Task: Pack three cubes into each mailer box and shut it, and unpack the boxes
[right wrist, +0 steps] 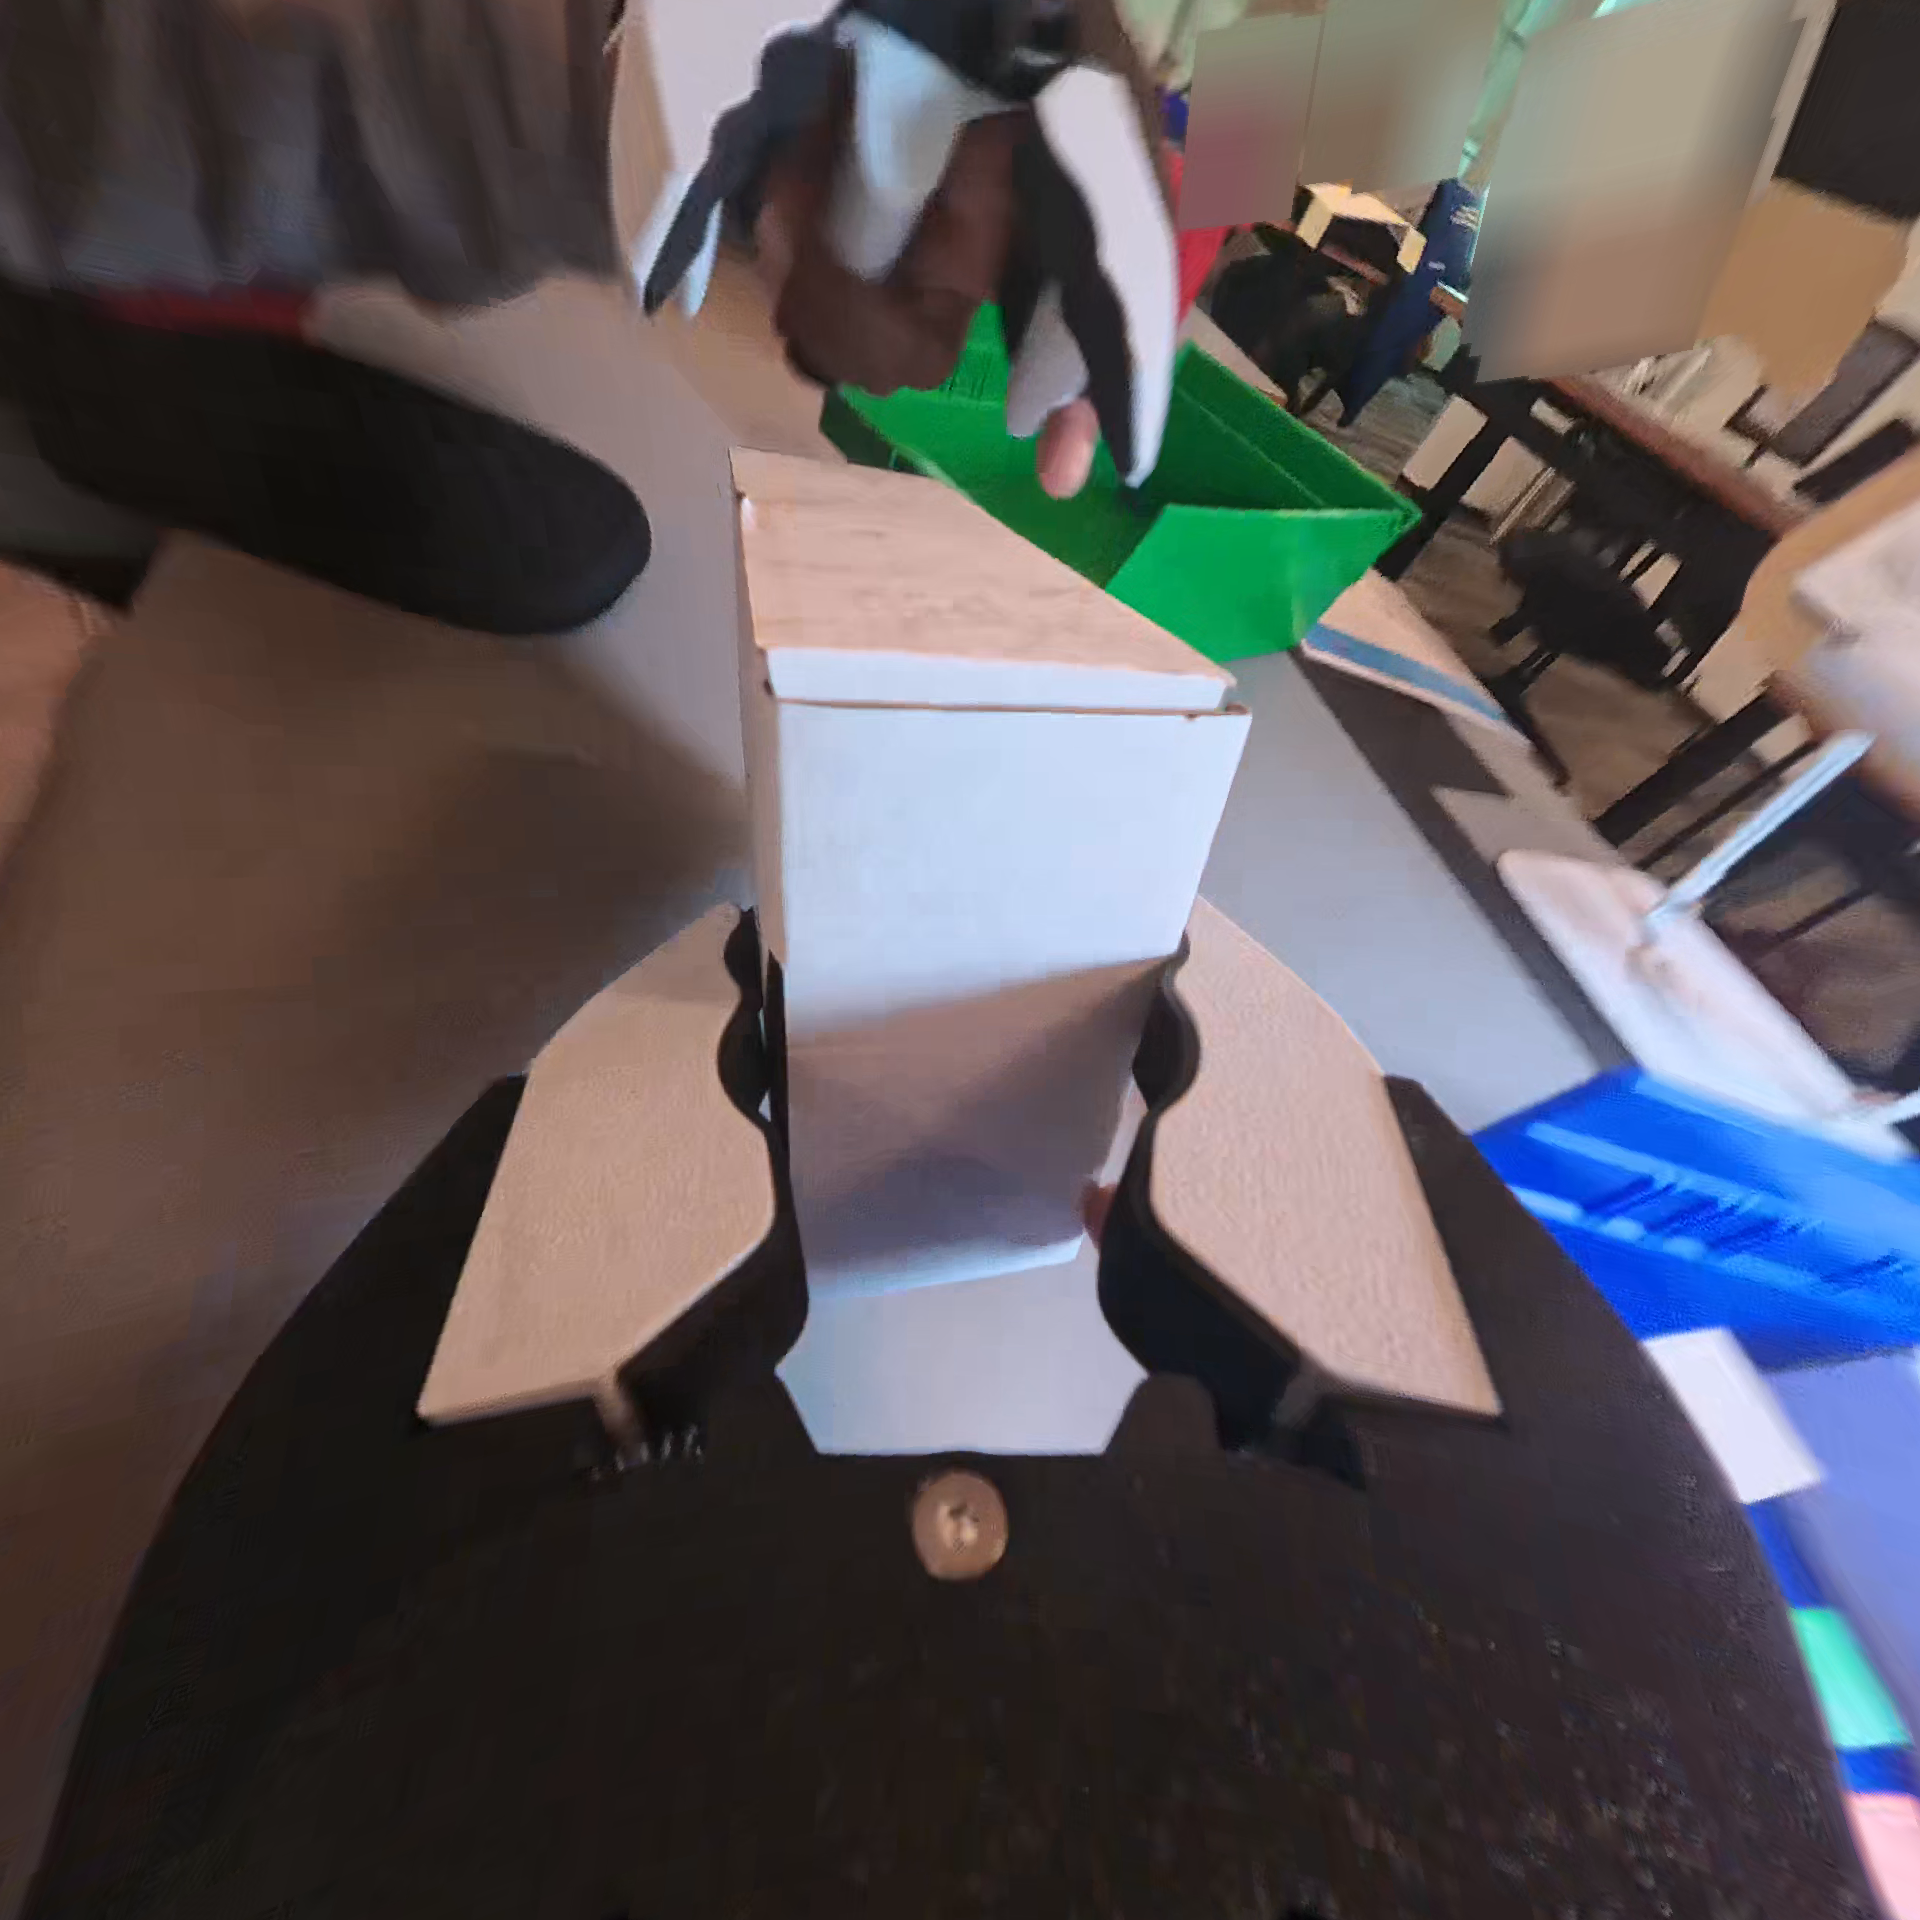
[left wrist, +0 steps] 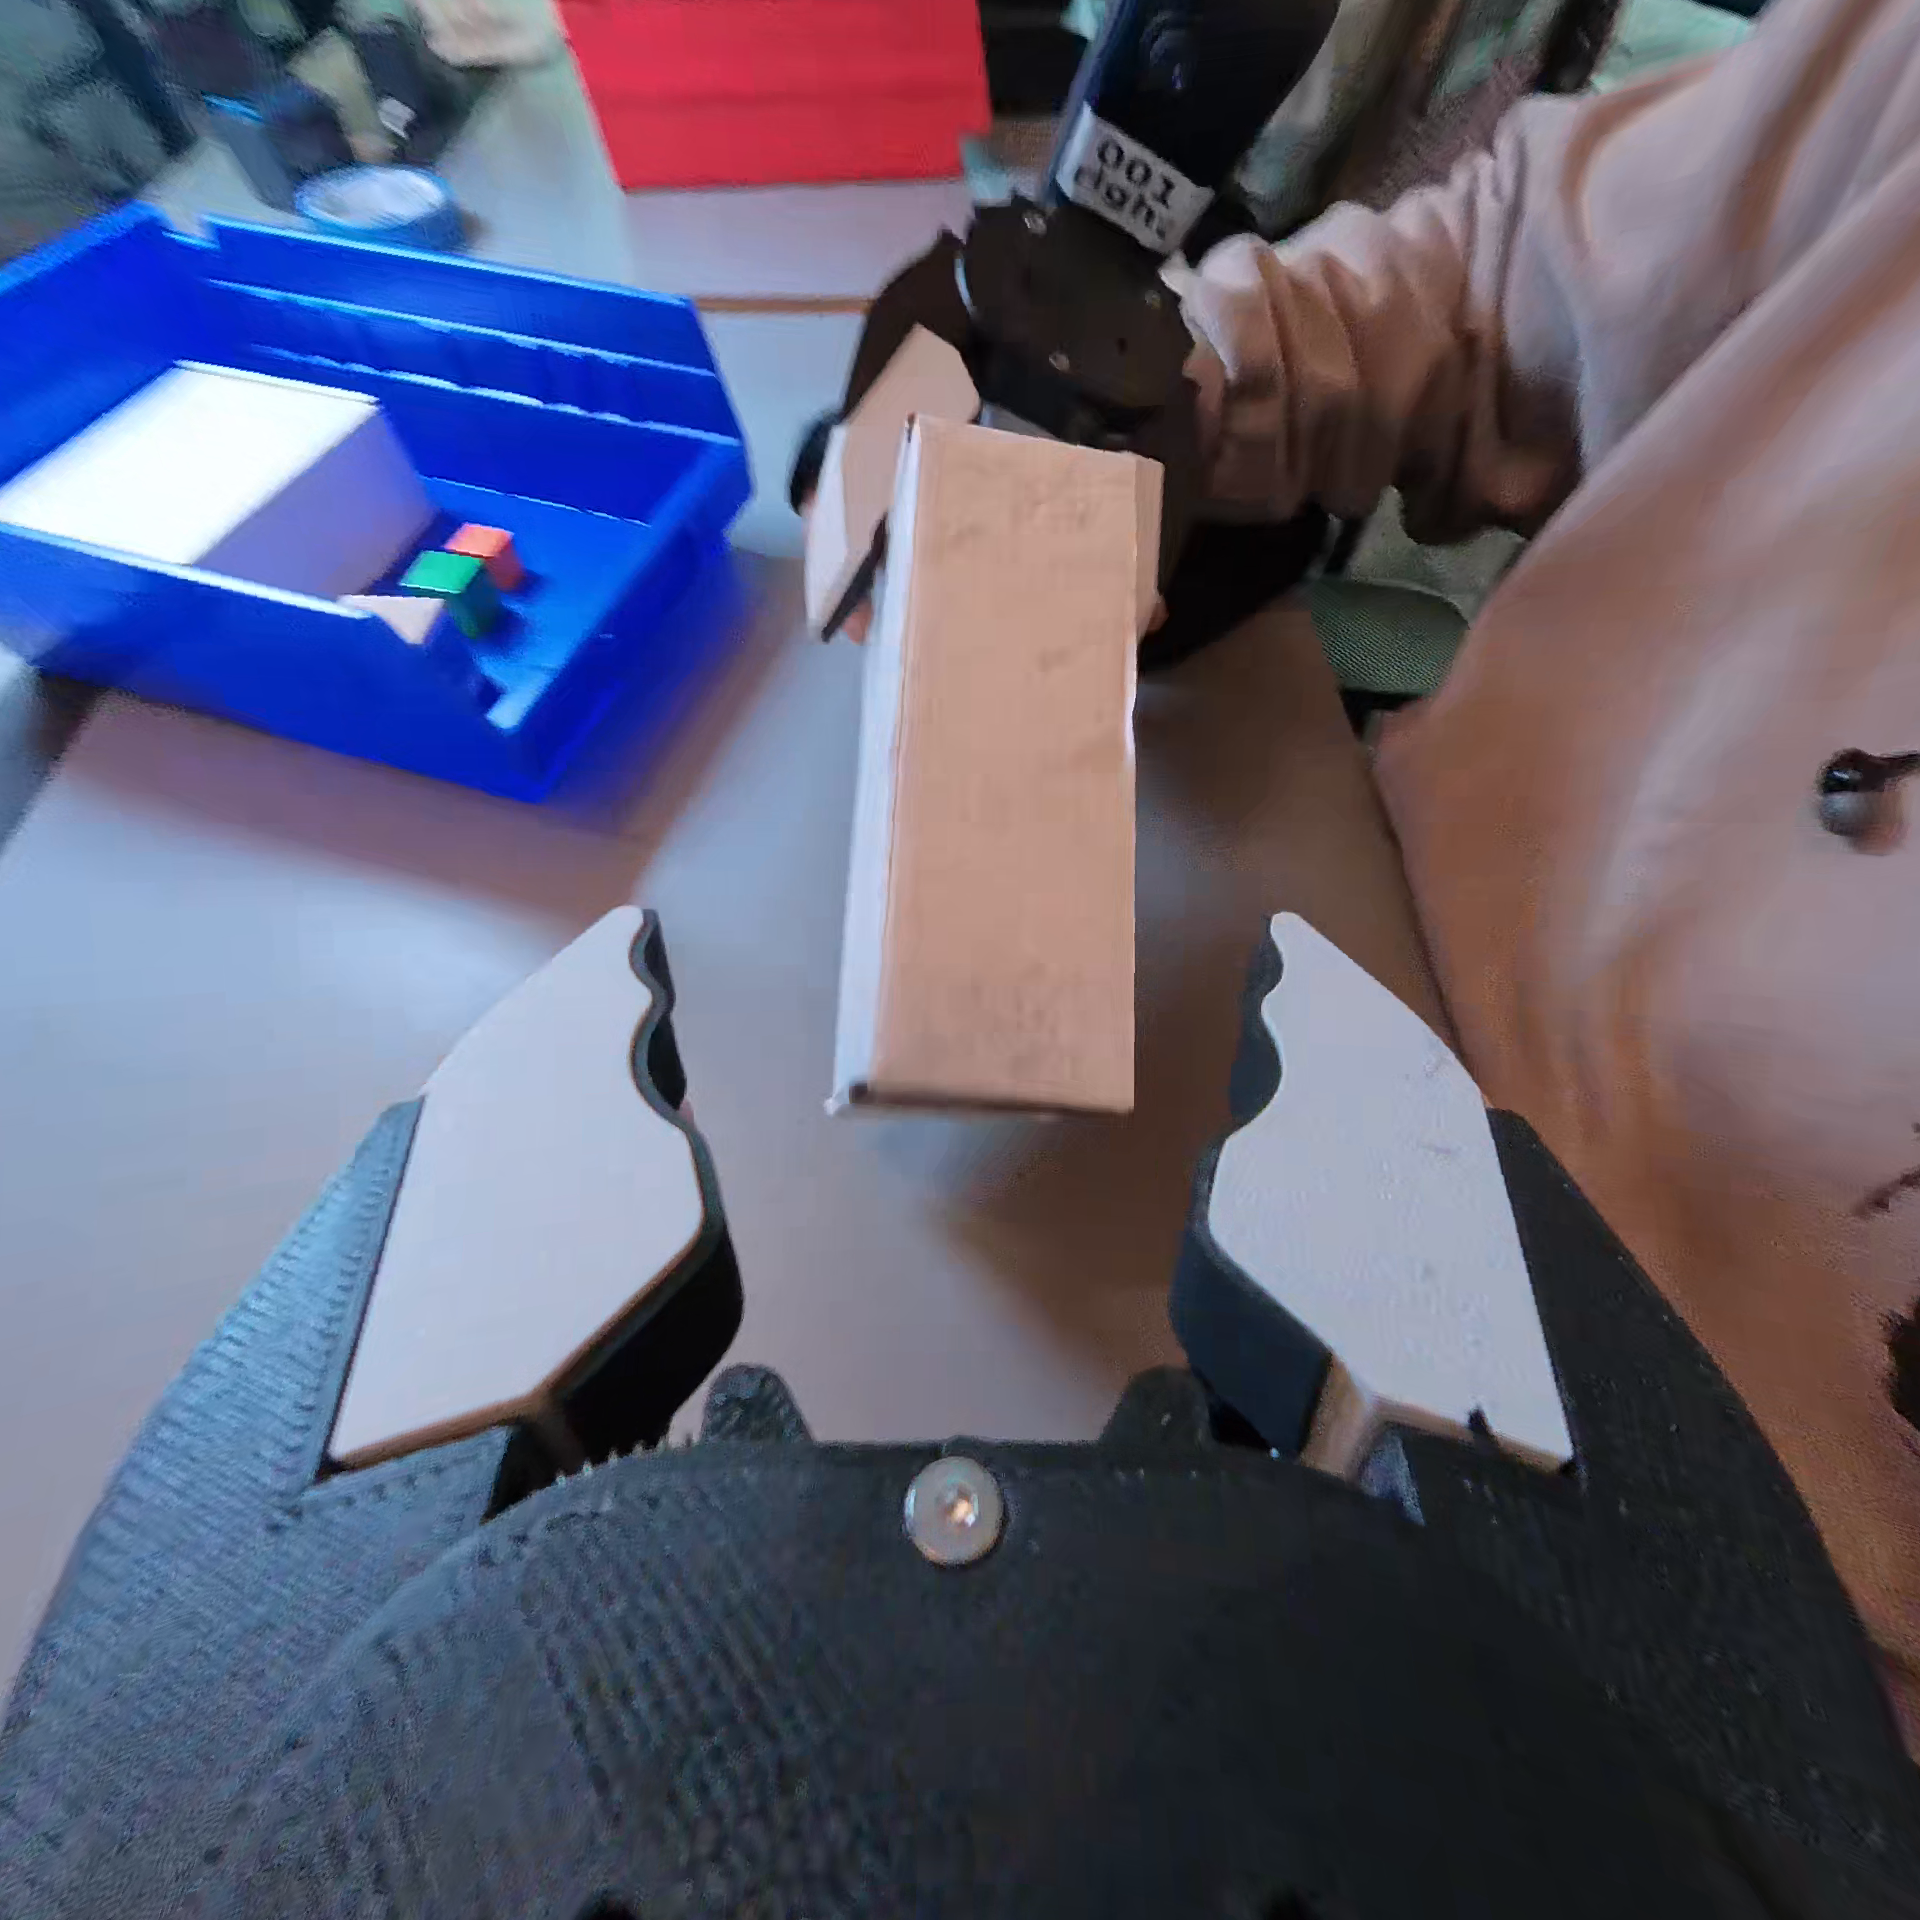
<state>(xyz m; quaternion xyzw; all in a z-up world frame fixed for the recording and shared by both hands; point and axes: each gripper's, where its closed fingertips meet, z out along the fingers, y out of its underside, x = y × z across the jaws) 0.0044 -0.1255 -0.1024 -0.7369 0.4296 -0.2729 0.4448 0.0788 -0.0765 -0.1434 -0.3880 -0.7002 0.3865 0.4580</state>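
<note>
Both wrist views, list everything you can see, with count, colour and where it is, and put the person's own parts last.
mailer box: one, white, shut, held above the table in the right claw
blue bin: one, blue, on the table left of the box
second white box: one, white, inside the blue bin
cubes: two clear, green and red, touching, in the blue bin
red bin: one, red, far side of the table
green bin: one, green, beyond the box in the right wrist view
table: one, grey
left claw: open, empty
right claw: shut on the box
sleeve: beige
</note>
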